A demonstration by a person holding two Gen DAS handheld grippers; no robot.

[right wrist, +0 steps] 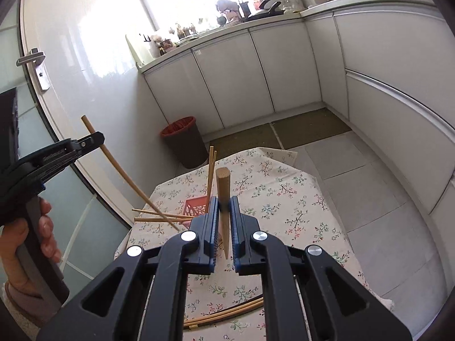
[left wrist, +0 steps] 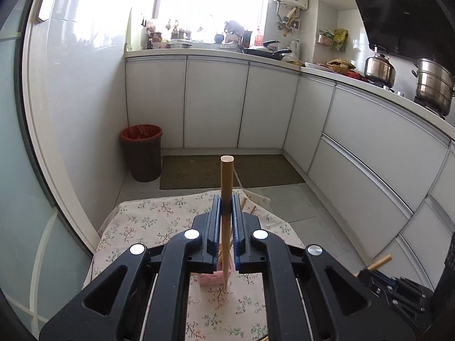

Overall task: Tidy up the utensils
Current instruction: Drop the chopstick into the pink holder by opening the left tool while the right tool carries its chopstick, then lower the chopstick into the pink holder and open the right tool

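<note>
My left gripper (left wrist: pixel 226 203) is shut on a wooden chopstick (left wrist: pixel 227 182) held upright above a pink holder (left wrist: pixel 212 280) on the flowered tablecloth (left wrist: pixel 148 227). My right gripper (right wrist: pixel 224 203) is shut on another wooden chopstick (right wrist: pixel 223 183), also upright. In the right wrist view the left gripper (right wrist: pixel 93 139) shows at the left with its chopstick (right wrist: pixel 113 164) slanting down toward the red-pink holder (right wrist: pixel 196 207), which has several chopsticks (right wrist: pixel 210 170) sticking out. More chopsticks (right wrist: pixel 224 314) lie on the cloth near me. The right gripper (left wrist: pixel 369 270) shows at the lower right of the left wrist view.
A brown bin with a red liner (left wrist: pixel 141 153) stands on the floor by the wall. White cabinets (left wrist: pixel 216 105) line the back and right. Pots (left wrist: pixel 433 85) sit on the stove. A floor mat (left wrist: pixel 199 172) lies beyond the table. A glass door (right wrist: pixel 34 65) is at the left.
</note>
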